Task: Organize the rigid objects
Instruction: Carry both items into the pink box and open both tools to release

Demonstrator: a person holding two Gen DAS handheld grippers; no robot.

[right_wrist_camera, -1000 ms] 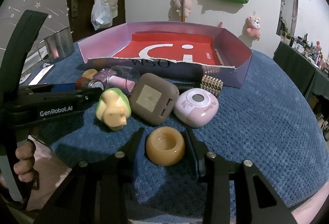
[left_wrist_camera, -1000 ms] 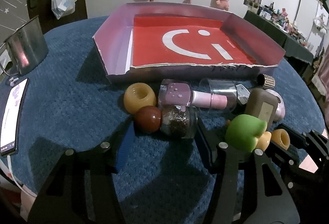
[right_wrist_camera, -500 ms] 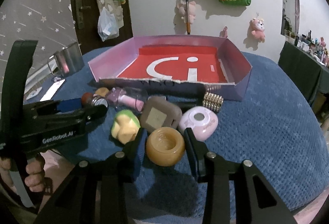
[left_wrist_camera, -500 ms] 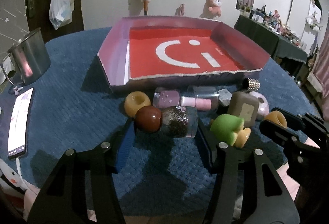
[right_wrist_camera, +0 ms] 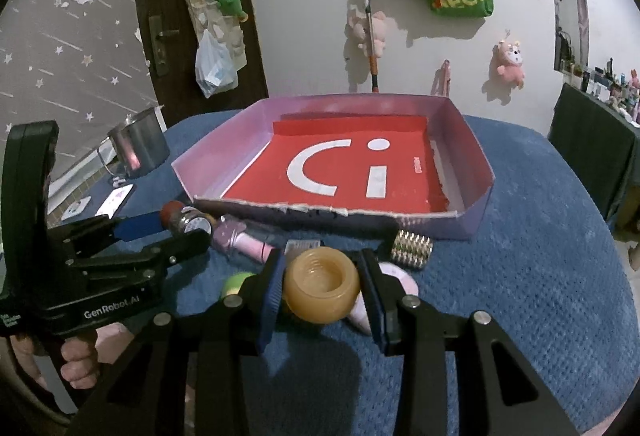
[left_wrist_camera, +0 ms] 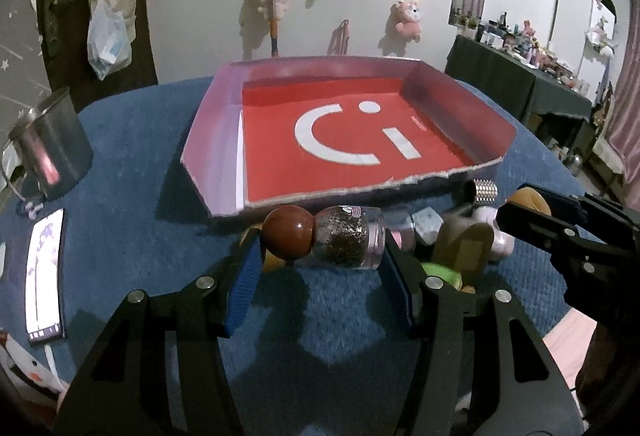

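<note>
My left gripper (left_wrist_camera: 322,256) is shut on a small glass jar with a round brown stopper (left_wrist_camera: 324,240), held sideways above the blue table. My right gripper (right_wrist_camera: 322,290) is shut on an amber ring-shaped cap (right_wrist_camera: 322,286), also lifted off the cloth. A pink-walled cardboard tray with a red floor (left_wrist_camera: 452,103) lies just beyond both, with nothing in it. Below the held items lie a pink bottle (right_wrist_camera: 244,244), a green toy (right_wrist_camera: 236,284), a brown square case (left_wrist_camera: 464,248), a pink round case (right_wrist_camera: 394,272) and a studded silver cap (right_wrist_camera: 412,248). In the right wrist view the left gripper (right_wrist_camera: 176,232) shows at the left.
A metal mug (left_wrist_camera: 50,151) and a phone (left_wrist_camera: 45,276) lie at the left of the round blue table (left_wrist_camera: 132,236). A second amber cap (left_wrist_camera: 272,262) peeks out behind the left finger. A person's hand (right_wrist_camera: 80,360) holds the left gripper's handle. A dark side table (left_wrist_camera: 520,83) stands at the right.
Both grippers have risen with their loads: the jar and the amber cap have come off the cloth, and the tray's floor now shows more fully from above.
</note>
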